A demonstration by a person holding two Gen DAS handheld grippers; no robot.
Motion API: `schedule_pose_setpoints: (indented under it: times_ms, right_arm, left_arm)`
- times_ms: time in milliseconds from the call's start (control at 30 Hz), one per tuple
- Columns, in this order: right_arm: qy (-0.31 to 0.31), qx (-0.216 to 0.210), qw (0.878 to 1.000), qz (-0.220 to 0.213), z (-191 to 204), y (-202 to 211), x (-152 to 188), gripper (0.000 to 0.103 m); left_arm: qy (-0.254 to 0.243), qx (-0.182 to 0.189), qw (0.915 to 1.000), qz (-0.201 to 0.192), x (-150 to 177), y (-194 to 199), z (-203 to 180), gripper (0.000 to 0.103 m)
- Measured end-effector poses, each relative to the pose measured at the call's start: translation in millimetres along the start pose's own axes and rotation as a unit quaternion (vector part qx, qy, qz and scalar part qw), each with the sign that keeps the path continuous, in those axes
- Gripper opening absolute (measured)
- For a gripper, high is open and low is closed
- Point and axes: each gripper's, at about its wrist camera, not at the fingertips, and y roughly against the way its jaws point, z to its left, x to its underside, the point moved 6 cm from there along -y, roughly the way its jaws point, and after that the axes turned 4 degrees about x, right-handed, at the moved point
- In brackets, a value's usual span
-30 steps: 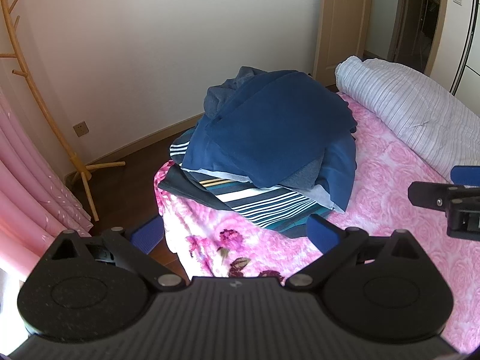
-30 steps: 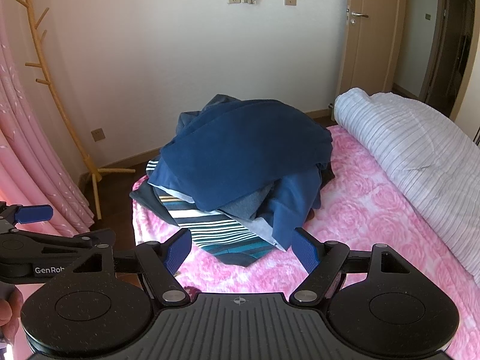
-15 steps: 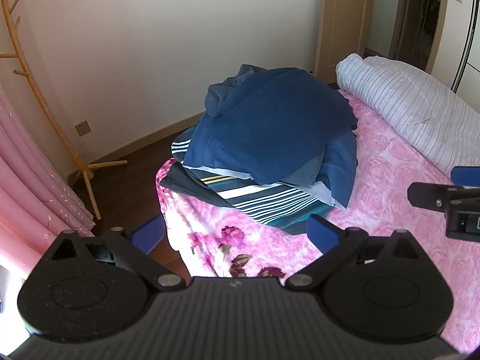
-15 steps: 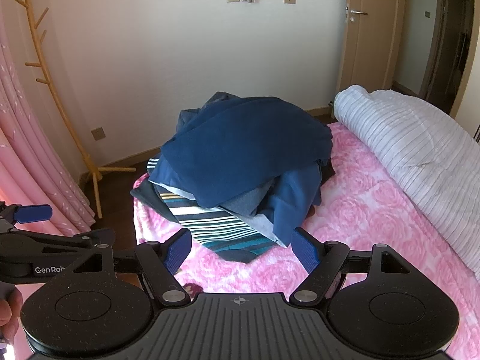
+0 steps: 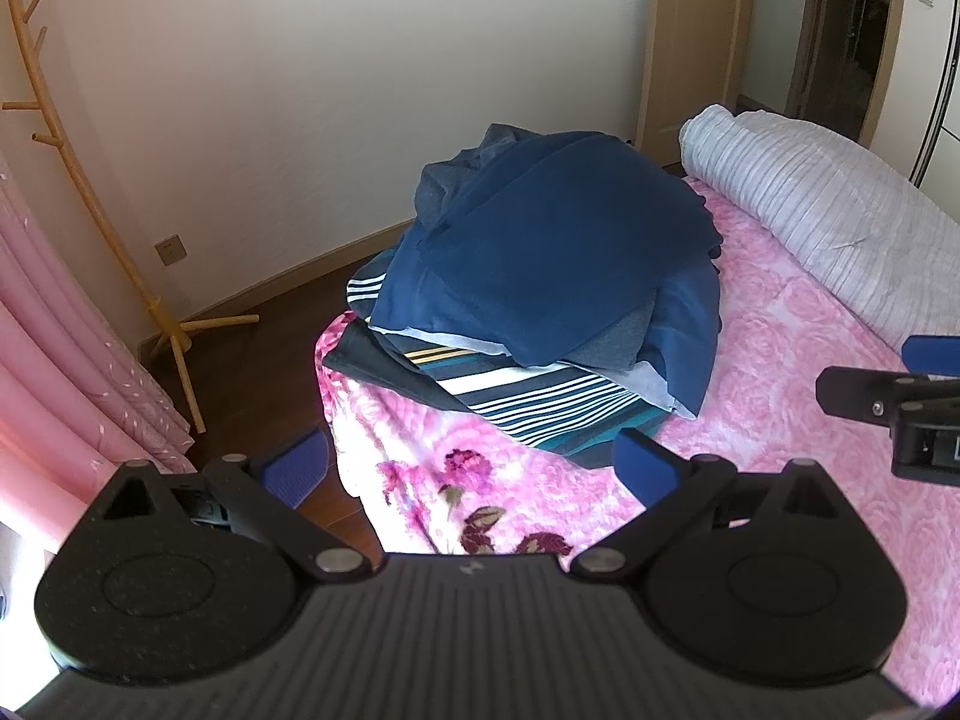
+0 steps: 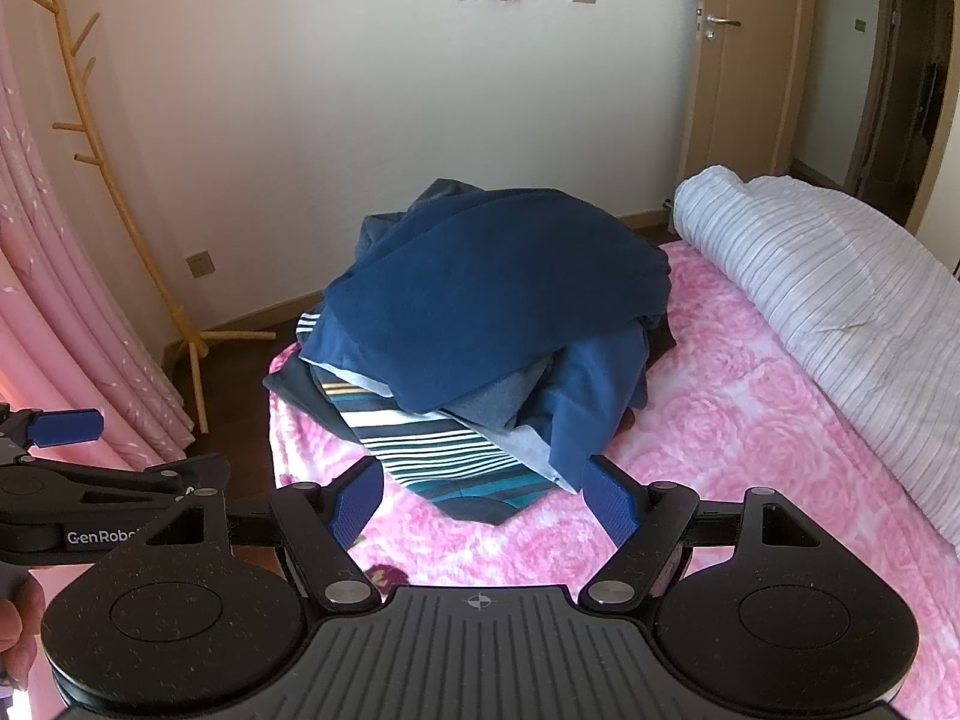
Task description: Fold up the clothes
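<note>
Unfolded pile of clothes [image 5: 558, 294], navy atop stripes, heaped on bed corner.

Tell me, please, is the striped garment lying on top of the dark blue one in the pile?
No, the striped garment lies beneath the dark blue garment, which crowns the pile on the pink bedspread.

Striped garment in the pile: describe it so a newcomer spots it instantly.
On the pink floral bed, a heap of clothes sits at the corner nearest the wall. The striped garment pokes out from its bottom front edge, the only piece with white and teal bands; the rest are plain blue or grey.
</note>
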Motion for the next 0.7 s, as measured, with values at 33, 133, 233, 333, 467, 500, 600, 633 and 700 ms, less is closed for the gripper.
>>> schedule_pose_setpoints:
  times_ms: [33,133,233,333,467,500,600,633,700]
  right_arm:
    - [0.0,-0.001,1.0,0.0,-0.5,-0.9,-0.4,0.076]
    - [-0.001,-0.003,1.0,0.001,-3.1,-2.9,-0.6,0.076]
    - [-0.003,-0.005,1.0,0.002,-6.4,-4.6,0.1,0.076]
    - [-0.005,-0.008,1.0,0.003,-9.1,-6.9,1.6,0.076]
    - [-0.005,-0.013,1.0,0.003,-12.3,-11.5,2.6,0.076]
    - [-0.004,-0.014,1.0,0.003,-13.2,-13.1,2.3,0.076]
    - [-0.004,-0.016,1.0,-0.001,-15.9,-17.9,-1.7,0.076]
    - [-0.003,-0.016,1.0,-0.004,-16.7,-19.8,-4.2,0.076]
    - [0.004,-0.011,1.0,-0.005,-18.6,-27.4,-8.8,0.076]
  left_arm:
    - [0.0,-0.001,1.0,0.001,-0.2,-0.6,-0.6,0.1]
    - [-0.001,-0.002,1.0,0.002,-0.4,-2.2,-2.8,0.1]
    - [-0.003,-0.005,1.0,0.004,-0.1,-3.2,-4.6,0.1]
    - [-0.004,-0.006,0.9999,0.007,0.5,-5.1,-5.9,0.1]
    - [-0.011,-0.004,0.9999,0.008,0.5,-11.2,-1.6,0.1]
    - [-0.013,-0.004,0.9999,0.008,-0.1,-13.4,0.3,0.1]
    - [-0.021,-0.001,0.9997,0.01,-6.0,-25.9,9.7,0.1]
    - [-0.024,-0.001,0.9997,0.01,-9.2,-32.2,14.0,0.1]
    - [-0.032,0.002,0.9994,0.011,-17.0,-48.4,23.1,0.1]
